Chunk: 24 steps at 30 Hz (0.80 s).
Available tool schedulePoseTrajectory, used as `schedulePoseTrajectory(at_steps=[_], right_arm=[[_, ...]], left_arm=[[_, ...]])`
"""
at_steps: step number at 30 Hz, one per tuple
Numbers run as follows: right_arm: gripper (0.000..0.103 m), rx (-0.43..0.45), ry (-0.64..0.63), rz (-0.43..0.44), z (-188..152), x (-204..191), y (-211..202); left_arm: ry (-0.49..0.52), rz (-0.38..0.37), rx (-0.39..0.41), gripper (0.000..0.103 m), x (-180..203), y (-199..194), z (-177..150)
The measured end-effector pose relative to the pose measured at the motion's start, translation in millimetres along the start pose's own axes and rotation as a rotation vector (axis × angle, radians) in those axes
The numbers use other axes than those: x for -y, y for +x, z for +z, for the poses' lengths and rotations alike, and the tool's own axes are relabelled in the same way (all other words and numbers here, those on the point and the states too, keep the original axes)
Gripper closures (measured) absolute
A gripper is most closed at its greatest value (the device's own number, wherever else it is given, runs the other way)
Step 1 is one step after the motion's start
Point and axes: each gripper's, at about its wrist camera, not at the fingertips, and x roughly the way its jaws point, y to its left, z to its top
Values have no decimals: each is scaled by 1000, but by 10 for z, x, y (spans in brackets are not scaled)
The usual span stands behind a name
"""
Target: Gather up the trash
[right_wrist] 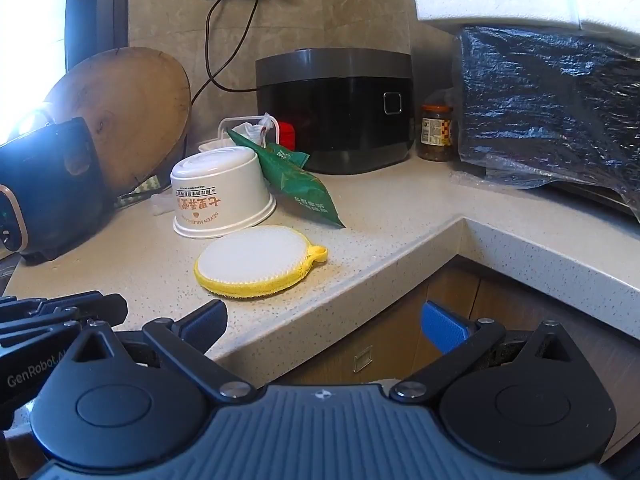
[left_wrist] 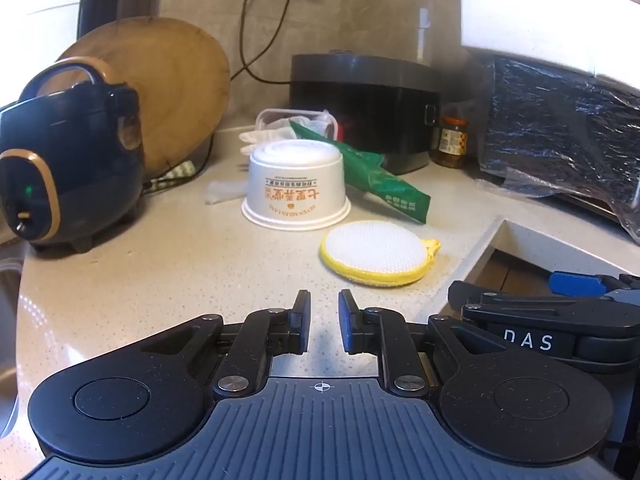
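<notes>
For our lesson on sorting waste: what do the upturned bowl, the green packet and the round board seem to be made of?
Bowl: likely paper or thin plastic; matte white, printed wall, rolled rim.
Green packet: plastic film; glossy, creased.
Board: wood; visible grain, a knot, matte.

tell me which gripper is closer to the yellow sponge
Left, by a little. The left gripper hovers over the counter just short of the yellow sponge, jaws nearly closed. The right gripper hangs off the counter's edge, jaws wide open.
</notes>
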Motion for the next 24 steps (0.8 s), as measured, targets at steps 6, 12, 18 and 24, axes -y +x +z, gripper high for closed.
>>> schedulePoseTrajectory(at_steps=[6,12,18,24], right_arm=[[0,-11,2,3,-36,-6,25],[0,-16,8,-7,-62,10,35],[0,-17,0,-20,-79,0,42],[0,-25,-6,-25,-107,-8,51]], left_arm=[[13,-4,0,84,34,-21,-40],[12,-13,-20,84,39,0,57],[11,-17,-26,84,43,2,69],[8,-25,-37,84,32,15,76]])
